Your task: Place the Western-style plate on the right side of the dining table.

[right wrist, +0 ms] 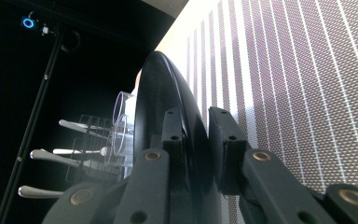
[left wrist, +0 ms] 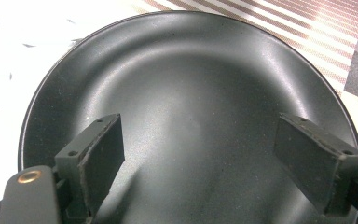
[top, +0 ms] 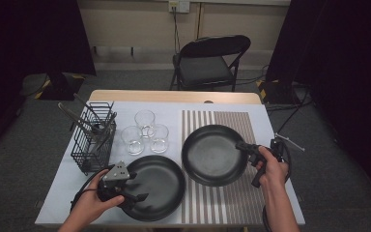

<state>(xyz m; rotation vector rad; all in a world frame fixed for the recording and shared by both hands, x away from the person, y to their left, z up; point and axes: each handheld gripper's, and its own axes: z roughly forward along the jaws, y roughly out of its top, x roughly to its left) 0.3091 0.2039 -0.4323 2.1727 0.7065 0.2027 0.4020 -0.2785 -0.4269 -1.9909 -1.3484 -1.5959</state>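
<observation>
Black fingers (left wrist: 98, 158), brass-coloured screws.

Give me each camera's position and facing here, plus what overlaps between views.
High view: above the person's side, facing forward and down on the table; both forearms, left gripper and right gripper show.
Left gripper view: on the left gripper, looking into the near plate; its open jaws show.
Right gripper view: on the right gripper, rolled sideways, looking along the far plate edge-on; its jaws clamp the rim.
Shared: striped mat in all views; rack and glasses in high and right gripper views.
</observation>
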